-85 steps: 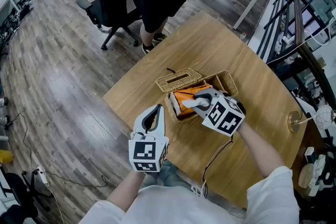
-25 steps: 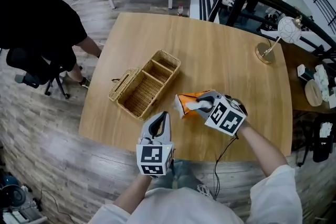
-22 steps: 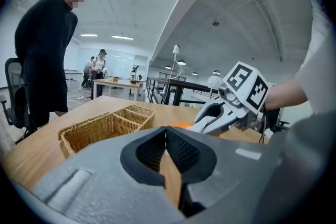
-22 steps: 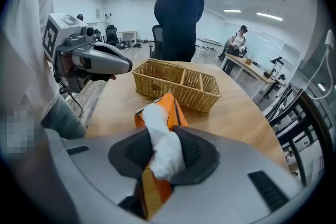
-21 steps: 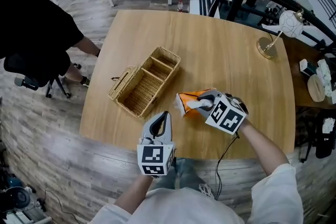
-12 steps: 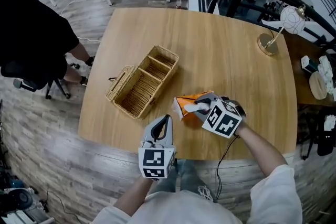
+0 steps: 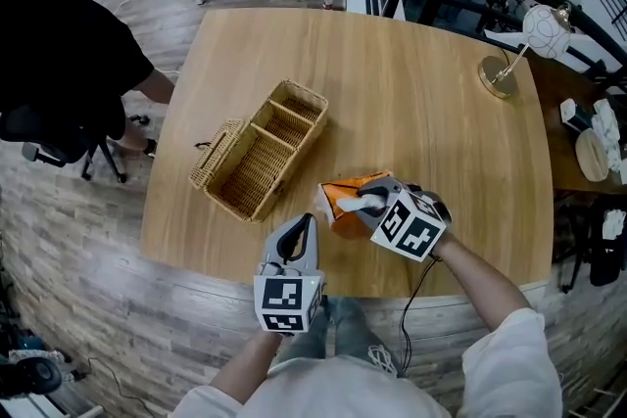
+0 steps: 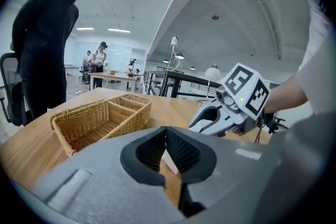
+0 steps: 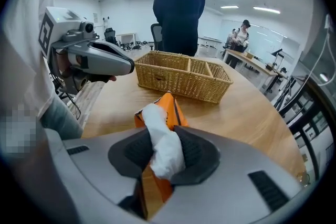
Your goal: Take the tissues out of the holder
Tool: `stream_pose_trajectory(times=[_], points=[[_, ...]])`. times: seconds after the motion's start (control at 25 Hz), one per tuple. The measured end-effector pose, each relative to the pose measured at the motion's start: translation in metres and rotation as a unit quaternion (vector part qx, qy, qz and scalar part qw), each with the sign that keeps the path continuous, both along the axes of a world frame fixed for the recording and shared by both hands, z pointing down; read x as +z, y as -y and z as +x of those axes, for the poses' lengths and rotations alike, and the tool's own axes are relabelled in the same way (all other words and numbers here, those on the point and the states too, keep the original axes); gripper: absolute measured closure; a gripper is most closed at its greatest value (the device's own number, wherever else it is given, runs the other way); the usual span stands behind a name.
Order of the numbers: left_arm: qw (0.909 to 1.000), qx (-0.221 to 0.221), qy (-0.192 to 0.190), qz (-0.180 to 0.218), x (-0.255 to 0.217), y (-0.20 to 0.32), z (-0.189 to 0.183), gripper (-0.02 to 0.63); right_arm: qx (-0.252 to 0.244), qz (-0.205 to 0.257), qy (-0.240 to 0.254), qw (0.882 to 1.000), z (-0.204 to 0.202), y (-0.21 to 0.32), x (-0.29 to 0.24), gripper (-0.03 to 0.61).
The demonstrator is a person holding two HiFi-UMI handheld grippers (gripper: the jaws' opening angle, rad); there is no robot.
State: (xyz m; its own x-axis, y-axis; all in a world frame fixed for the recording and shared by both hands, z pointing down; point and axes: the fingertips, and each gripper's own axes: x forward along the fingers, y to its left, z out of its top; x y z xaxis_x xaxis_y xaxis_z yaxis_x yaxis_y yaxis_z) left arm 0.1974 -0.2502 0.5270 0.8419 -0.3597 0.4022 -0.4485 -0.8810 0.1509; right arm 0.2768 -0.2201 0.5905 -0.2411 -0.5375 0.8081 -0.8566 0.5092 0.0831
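Tissues (image 7: 343, 196), an orange pack with a white sheet (image 9: 160, 139) poking out, are pinched in the right hand-held gripper (image 7: 367, 203). Its jaws are narrowed on pack and sheet, low at the table's (image 7: 421, 93) near edge, well apart from the holder (image 7: 292, 159). The holder lies empty, so removal looks done and set-down likely comes next. The left hand-held gripper (image 7: 310, 222) hangs beside, jaws together, empty.

You see one wicker basket (image 7: 260, 152) (two compartments), one orange tissue pack (image 7: 343, 196), one lamp (image 7: 544, 29), and two tongs: left tongs (image 7: 310, 220), right tongs (image 7: 361, 201).
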Motion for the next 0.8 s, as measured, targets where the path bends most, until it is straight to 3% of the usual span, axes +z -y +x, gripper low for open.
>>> stream_pose_trajectory(times=[0.48,0.8], points=[[0.9999,-0.011,-0.004,-0.004,-0.0011,0.0019,0.0003,0.604,0.024,0.007,0.019,0.999,-0.0027,-0.0003,0.0023,0.47],[0.9998,-0.018,-0.005,-0.003,-0.0022,0.0025,0.0018,0.604,0.023,0.016,0.044,0.999,-0.0032,-0.0007,0.0004,0.385]])
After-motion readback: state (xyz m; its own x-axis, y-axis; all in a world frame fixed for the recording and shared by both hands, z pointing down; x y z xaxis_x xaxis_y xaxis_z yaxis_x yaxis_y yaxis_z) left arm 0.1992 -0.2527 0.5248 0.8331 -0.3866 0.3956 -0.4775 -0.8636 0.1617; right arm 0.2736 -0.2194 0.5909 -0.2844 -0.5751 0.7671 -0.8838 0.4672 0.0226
